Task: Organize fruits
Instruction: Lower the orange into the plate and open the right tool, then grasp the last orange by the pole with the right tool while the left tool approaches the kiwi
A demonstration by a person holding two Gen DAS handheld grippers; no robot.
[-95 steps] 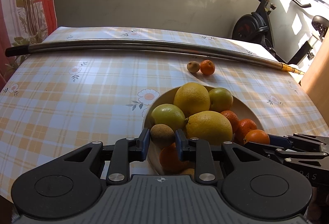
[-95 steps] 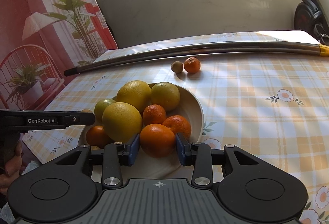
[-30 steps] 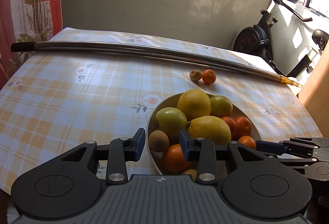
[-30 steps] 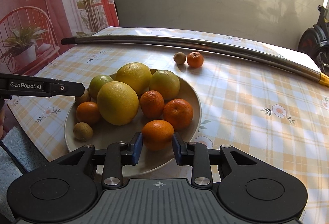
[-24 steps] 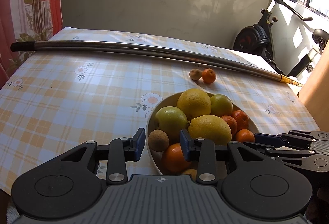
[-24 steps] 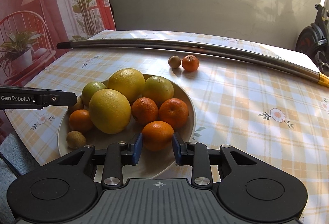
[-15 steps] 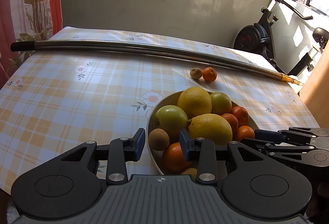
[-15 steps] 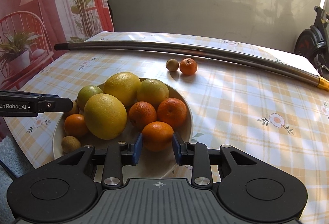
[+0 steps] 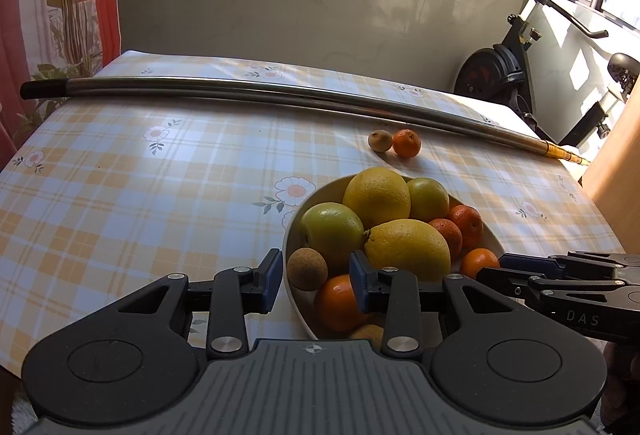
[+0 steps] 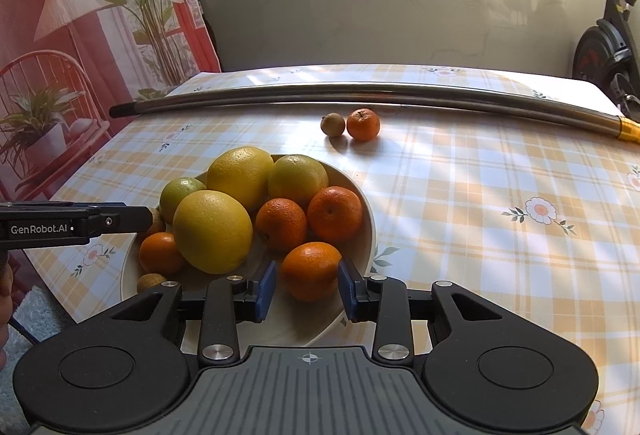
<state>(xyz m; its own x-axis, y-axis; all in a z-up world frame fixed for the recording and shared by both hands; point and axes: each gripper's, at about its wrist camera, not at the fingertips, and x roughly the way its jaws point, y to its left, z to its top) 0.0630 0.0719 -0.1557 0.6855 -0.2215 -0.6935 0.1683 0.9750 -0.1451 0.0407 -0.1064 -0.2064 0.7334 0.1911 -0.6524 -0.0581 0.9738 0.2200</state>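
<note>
Right claw (image 10: 307, 285), jaws just eased a little apart, frees the tangerine (image 10: 311, 270) resting between them in the bowl (image 10: 370, 231); we back straight out, clear of the fruit ahead, before reaching again

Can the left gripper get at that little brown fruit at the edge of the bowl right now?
Probably yes. The brown fruit lies at the near rim of the bowl, right between the left gripper and its parted fingers. Only the green fruit behind it crowds the spot.
</note>
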